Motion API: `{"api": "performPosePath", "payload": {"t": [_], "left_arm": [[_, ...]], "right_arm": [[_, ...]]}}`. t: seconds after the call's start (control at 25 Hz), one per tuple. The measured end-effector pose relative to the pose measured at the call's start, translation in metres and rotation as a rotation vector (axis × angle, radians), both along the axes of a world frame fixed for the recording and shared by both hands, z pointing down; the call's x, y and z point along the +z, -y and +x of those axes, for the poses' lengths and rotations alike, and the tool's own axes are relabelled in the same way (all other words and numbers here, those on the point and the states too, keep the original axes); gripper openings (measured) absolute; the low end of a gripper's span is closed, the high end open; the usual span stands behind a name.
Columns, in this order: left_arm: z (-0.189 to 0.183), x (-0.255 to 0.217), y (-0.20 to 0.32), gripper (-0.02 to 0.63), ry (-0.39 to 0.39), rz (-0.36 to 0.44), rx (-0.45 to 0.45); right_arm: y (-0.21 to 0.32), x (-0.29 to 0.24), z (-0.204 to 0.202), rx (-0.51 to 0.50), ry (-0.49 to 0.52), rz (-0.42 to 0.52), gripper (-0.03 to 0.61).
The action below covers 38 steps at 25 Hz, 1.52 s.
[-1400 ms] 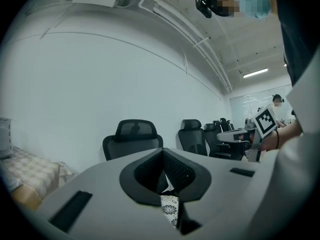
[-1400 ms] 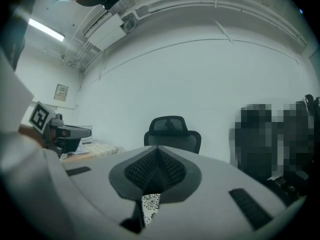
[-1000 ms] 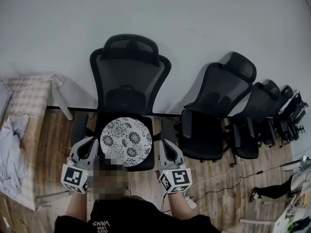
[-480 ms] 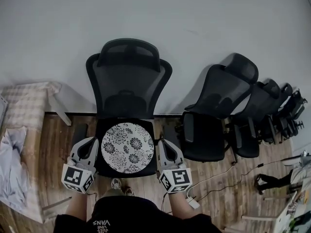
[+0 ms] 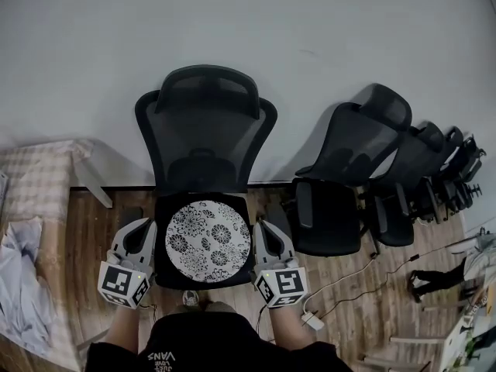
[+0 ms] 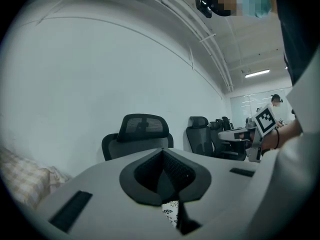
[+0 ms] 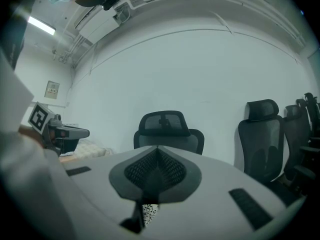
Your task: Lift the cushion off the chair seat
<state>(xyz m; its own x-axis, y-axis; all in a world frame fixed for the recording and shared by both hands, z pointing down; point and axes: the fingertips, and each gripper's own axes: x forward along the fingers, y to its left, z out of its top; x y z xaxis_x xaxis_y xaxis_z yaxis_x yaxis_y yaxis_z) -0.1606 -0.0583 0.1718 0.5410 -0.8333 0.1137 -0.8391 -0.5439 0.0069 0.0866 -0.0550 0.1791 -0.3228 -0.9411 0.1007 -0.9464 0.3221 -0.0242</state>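
Cushion: round, white with a black flower print, lying flat on the seat of the nearest chair and covering most of that seat. It is not lifted.

Scene, by size:
- White wall fills the upper half of the head view, with the wood-plank floor below it.
- The chair is black mesh. Its high back and headrest are toward the wall and its seat is toward you.
- A row of similar black chairs runs off to the right along the wall.
- At far left there is a checked fabric. Nearer you lies a crumpled pale cloth.
- A white cable trails over the floor at right.

Grippers:
- Your left gripper is just beside the seat's left edge and your right gripper is just beside its right edge. The cushion lies between them, and both grippers point toward the chair back.
- Contact with the seat cannot be told from above.
- Left jaws are together, with nothing clamped.
- Right jaws are together, with nothing clamped.
- In each gripper view a sliver of the flower print shows just under the closed tips.
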Motion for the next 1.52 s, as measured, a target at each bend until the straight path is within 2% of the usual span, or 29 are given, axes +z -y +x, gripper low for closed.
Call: {"api": "performPosePath", "payload": {"t": [0.24, 0.96, 1.52], "left_arm": [[0.0, 0.006, 0.01, 0.011, -0.003, -0.016, 0.029], [0.012, 0.008, 0.024, 0.011, -0.005, -0.031, -0.029], [0.022, 0.051, 0.031, 0.011, 0.004, -0.131, -0.022]], "right_arm": [[0.007, 0.003, -0.002, 0.025, 0.001, -0.01, 0.017], [0.033, 0.008, 0.01, -0.039, -0.017, -0.034, 0.017], [0.04, 0.055, 0.022, -0.029, -0.024, -0.136, 0.017]]}}
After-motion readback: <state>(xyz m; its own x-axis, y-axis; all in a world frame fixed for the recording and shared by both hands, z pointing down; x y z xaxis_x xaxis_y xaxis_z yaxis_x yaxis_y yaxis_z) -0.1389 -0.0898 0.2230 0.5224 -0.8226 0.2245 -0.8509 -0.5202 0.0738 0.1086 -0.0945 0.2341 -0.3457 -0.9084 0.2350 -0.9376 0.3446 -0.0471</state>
